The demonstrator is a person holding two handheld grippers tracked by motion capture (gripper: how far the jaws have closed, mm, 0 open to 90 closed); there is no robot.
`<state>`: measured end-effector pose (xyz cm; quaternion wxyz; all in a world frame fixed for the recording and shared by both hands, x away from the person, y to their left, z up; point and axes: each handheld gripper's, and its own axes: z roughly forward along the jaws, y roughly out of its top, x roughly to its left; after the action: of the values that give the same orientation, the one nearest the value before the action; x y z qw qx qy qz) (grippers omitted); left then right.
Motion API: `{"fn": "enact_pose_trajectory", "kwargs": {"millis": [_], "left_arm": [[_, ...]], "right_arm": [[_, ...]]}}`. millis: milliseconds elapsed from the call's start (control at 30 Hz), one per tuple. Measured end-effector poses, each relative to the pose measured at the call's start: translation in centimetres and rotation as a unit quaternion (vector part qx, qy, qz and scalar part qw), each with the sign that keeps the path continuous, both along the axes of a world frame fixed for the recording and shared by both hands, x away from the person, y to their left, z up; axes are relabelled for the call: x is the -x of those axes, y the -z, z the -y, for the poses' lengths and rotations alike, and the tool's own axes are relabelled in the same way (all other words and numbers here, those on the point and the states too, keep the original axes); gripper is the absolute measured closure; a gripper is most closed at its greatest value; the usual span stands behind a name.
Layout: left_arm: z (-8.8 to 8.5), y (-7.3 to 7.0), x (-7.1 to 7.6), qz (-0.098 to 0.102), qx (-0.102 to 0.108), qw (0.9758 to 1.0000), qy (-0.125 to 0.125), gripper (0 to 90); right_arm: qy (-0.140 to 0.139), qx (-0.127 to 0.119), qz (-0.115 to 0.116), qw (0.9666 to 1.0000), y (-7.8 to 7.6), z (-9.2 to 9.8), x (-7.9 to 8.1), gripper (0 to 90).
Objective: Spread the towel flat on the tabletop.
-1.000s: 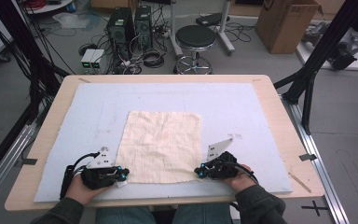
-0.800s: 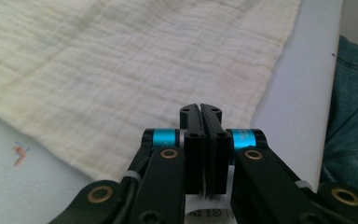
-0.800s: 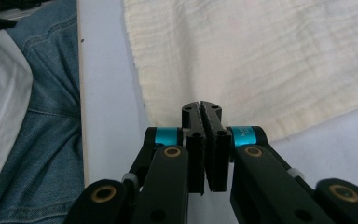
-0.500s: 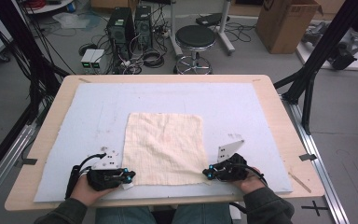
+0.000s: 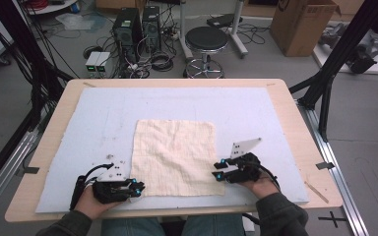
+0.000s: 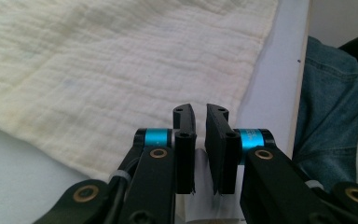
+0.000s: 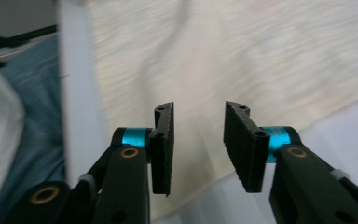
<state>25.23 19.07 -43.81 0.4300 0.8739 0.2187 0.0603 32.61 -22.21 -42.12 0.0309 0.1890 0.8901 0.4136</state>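
Cloth (image 5: 176, 156) lies flat near the front edge of the surface (image 5: 285, 101), midway between its front corners. The left gripper (image 5: 139, 187) sits at the cloth's near left corner, its jaws just parting to a narrow gap, nothing pinched. The right gripper (image 5: 218, 174), at the near right corner, has been opening wider and is also empty. A clean release likely means drawing both back level, without snagging the weave.

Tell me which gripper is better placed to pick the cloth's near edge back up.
Left, probably. The left gripper sits right at the cloth's near left corner, jaws slightly parted. The right gripper has just opened wider and hovers above its corner.
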Motion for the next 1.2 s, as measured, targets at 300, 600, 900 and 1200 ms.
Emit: {"fn": "enact_pose_trajectory", "kwargs": {"millis": [300, 600, 900, 1200], "left_arm": [[-0.1, 0.3, -0.2, -0.002, -0.011, 0.9999, 0.000, 80.8], [-0.1, 0.4, -0.3, -0.005, -0.014, 0.9999, 0.002, 79.9], [-0.1, 0.4, -0.3, -0.004, -0.011, 0.9999, -0.001, 78.0], [-1.0, -0.6, -0.8, 0.006, 0.031, 0.9989, -0.036, 69.8]], "right_arm": [[0.110, 0.035, 0.011, 0.9933, 0.4, -1.3, -5.5, 58.0], [0.129, 0.051, 0.002, 0.9903, 1.6, -1.9, -7.2, 83.9], [0.148, 0.044, -0.007, 0.9880, 1.5, -1.1, -7.9, 88.1], [0.135, -0.007, -0.011, 0.9907, 0.3, -0.4, -6.7, 68.6]]}}
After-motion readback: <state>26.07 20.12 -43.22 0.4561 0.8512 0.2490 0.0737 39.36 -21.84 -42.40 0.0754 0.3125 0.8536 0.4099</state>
